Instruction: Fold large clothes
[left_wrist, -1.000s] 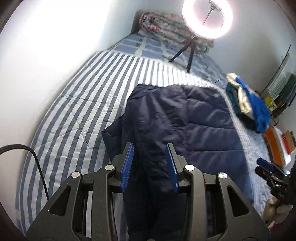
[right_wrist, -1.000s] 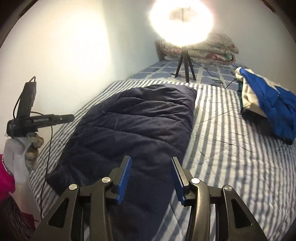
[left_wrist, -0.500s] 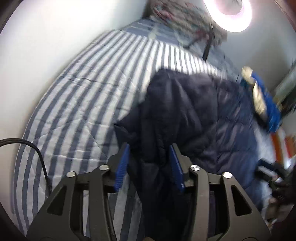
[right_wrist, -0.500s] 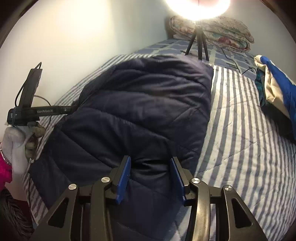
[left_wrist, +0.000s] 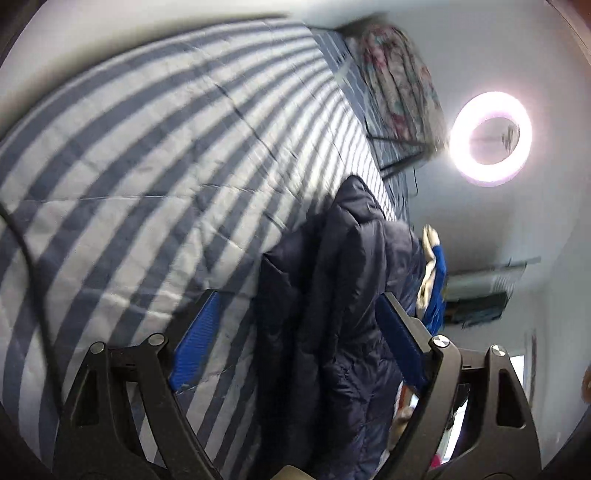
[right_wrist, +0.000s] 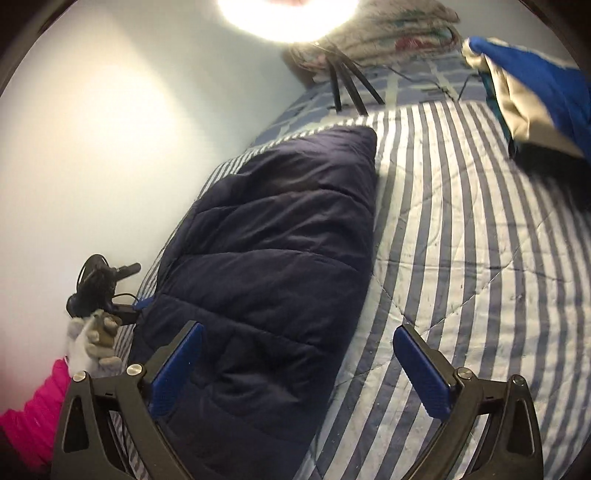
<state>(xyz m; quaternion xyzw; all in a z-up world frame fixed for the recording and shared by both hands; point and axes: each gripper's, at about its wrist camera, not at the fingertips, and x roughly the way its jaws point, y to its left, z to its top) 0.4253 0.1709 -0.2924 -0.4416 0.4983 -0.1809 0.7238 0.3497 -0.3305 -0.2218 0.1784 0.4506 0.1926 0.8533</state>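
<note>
The navy quilted jacket (right_wrist: 273, 280) lies lengthwise on the striped bed (right_wrist: 461, 258); both the left gripper (left_wrist: 295, 343) and right gripper (right_wrist: 295, 369) gape wide, holding nothing, seemingly poised to pinch its near hem for folding

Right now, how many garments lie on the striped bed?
2: a navy quilted padded jacket lies lengthwise near the wall; a blue-and-cream jacket is bunched at the far right. Others may be hidden.

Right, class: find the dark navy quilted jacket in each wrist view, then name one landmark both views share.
Left wrist view: the navy jacket sits centre to lower right, seen edge-on, running down between the open fingers.
Right wrist view: the same jacket lies centre-left on the striped bedspread.
Shared landmark: the ring light, at right in the left view and top centre in the right view.
</note>
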